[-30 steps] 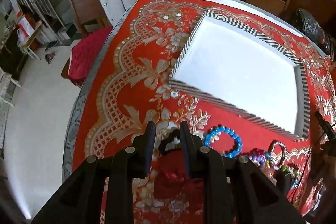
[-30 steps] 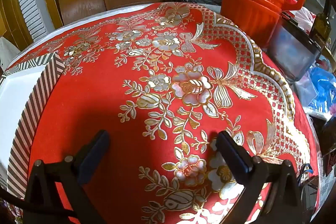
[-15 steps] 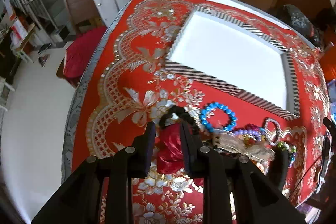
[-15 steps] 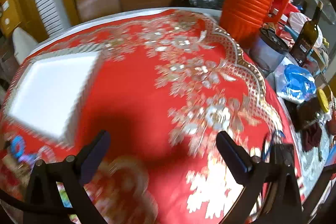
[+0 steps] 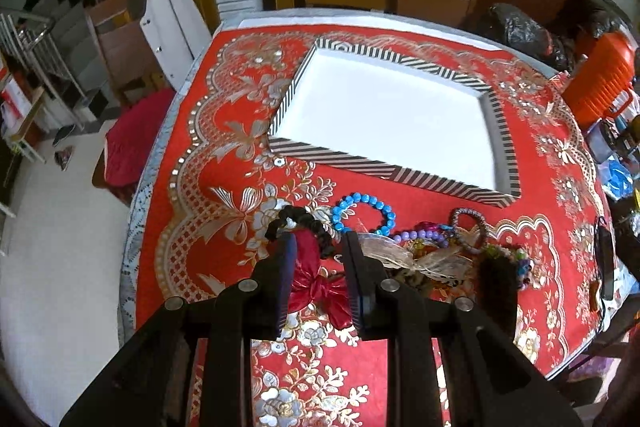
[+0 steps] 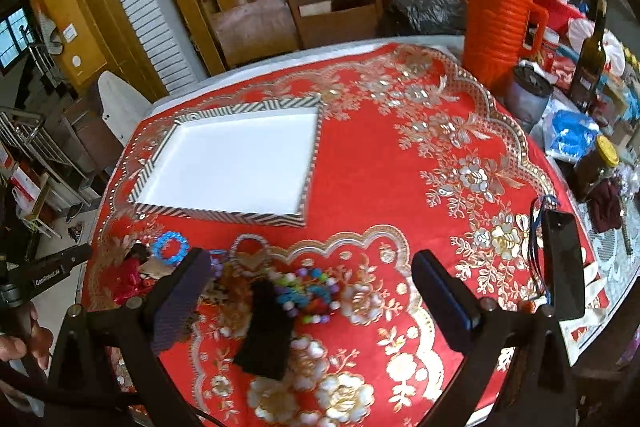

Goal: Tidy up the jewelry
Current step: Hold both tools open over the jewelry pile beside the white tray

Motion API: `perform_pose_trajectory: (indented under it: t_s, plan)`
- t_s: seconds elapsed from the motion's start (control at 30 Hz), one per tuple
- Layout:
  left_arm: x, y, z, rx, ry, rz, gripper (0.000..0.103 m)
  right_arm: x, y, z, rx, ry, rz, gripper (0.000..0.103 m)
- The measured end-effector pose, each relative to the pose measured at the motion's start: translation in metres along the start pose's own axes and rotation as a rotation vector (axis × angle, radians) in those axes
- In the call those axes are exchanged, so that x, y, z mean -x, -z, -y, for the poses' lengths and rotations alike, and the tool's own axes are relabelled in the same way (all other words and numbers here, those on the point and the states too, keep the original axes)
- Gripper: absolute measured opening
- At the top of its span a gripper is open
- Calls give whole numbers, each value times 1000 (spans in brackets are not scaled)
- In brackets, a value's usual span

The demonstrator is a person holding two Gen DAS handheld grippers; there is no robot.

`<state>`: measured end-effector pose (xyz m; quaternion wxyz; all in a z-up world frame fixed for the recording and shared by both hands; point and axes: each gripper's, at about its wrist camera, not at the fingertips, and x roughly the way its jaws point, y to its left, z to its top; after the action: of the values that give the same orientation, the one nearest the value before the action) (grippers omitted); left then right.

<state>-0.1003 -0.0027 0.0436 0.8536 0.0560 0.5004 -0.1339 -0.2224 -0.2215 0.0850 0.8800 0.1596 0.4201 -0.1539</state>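
A round bench (image 5: 168, 187) under a red and gold cloth holds an empty white tray (image 5: 384, 115) with a black-and-white striped rim. Nothing lies in the tray yet.

On the cloth just in front of the tray's near rim lies a heap of jewelry (image 6: 280, 283): a blue bead bracelet (image 5: 362, 213), a black bead bracelet (image 5: 304, 223), purple beads (image 5: 416, 235), a mixed-colour bead string (image 6: 310, 293) and a dark tassel (image 6: 266, 331).

The left claw (image 5: 318, 251) points steeply down at the left end of the heap. Its jaws stand narrowly apart with a red fabric bow (image 5: 316, 279) between them. They appear closed on the bow, which looks lifted with the black bracelet hanging against it.

The right claw (image 6: 310, 273) hangs above the heap with its jaws spread wide and nothing in them.

The step in hand looks like the first transfer: the bow goes from the heap to the tray. The next move calls for carrying it forward over the striped rim, clear of the edge, then lowering and opening the jaws. The black bracelet may trail along, so watch that it comes free or is placed too.
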Motion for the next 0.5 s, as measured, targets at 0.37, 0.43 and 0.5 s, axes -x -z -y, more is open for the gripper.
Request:
perform_pose_trajectory:
  t_s: [0.37,0.43,0.5]
  plan:
    - [17,9,-9,-6,0,31,10,6,7,-57,76,0,9,102]
    - [17,10,-12,0,-1,26,10,6,7,-63,95,3,25,102]
    - [16,11,-14,4,0,23,10,7,8,-69,116,11,36,102]
